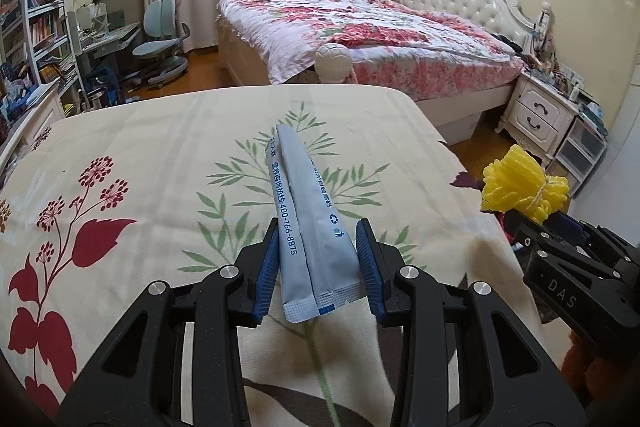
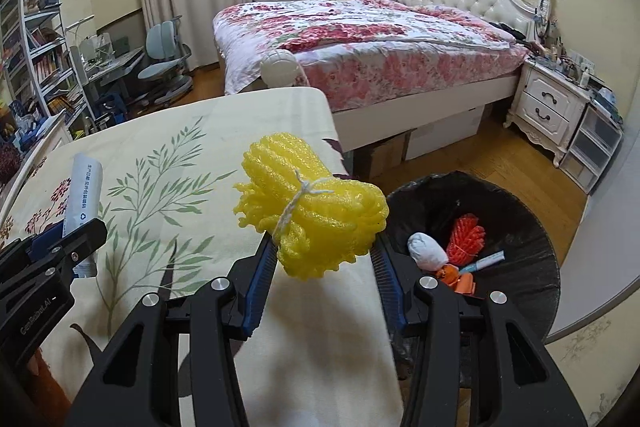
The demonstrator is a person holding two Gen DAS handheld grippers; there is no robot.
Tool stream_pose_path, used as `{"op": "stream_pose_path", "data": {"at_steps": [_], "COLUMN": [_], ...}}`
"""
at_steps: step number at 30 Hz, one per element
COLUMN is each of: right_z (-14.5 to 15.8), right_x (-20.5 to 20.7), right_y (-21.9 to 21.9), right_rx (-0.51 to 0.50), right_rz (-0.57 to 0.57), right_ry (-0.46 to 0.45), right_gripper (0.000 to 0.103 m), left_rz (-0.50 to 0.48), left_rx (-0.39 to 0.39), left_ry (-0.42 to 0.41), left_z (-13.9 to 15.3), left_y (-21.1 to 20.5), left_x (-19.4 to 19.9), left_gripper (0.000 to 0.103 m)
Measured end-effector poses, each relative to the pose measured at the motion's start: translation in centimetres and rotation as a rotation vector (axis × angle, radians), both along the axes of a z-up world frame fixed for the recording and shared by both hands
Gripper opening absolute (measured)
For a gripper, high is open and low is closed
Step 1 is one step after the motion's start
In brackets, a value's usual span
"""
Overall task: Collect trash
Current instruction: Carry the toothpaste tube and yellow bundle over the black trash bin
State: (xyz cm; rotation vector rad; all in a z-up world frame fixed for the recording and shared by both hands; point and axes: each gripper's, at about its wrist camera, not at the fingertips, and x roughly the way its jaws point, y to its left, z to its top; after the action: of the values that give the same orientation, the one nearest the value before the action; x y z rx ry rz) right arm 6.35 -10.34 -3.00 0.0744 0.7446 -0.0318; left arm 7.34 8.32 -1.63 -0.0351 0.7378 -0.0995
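Right gripper (image 2: 324, 259) clamps the yellow foam net bundle (image 2: 316, 215) above the table's edge, beside the trash bin (image 2: 532, 227). Left gripper (image 1: 318, 259) pinches a grey sachet (image 1: 308, 219) over the tablecloth (image 1: 140, 147). Risk: the springy foam could slip out early and land short of the bin. Only the right wrist view shows the bin and its contents.

A: Anything standing on the tabletop (image 1: 160, 131)?
B: No, its floral cloth lies bare ahead.
A: And the bin (image 2: 520, 211)?
B: Mouth open just beside the tabletop's right edge; trash only at the bottom.
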Motion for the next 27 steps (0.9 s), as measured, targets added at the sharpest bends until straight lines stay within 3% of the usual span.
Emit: {"op": "stream_pose_path", "data": {"at_steps": [16, 27], "right_z": [-1.1, -2.4], "right_x": [-1.4, -0.5], "right_y": [-9.0, -12.0], "right_rx": [-0.022, -0.021], "right_rz": [-0.228, -0.303], "right_ry": [0.01, 0.02], "right_gripper": [0.048, 0.048], "left_rz": [-0.237, -0.306], "left_rx": [0.029, 0.049], "left_ry": [-0.036, -0.042], "left_z": [-0.1, -1.1], "left_y": [-10.6, -16.3], "left_x": [0.3, 2.1], "left_gripper": [0.036, 0.036]}}
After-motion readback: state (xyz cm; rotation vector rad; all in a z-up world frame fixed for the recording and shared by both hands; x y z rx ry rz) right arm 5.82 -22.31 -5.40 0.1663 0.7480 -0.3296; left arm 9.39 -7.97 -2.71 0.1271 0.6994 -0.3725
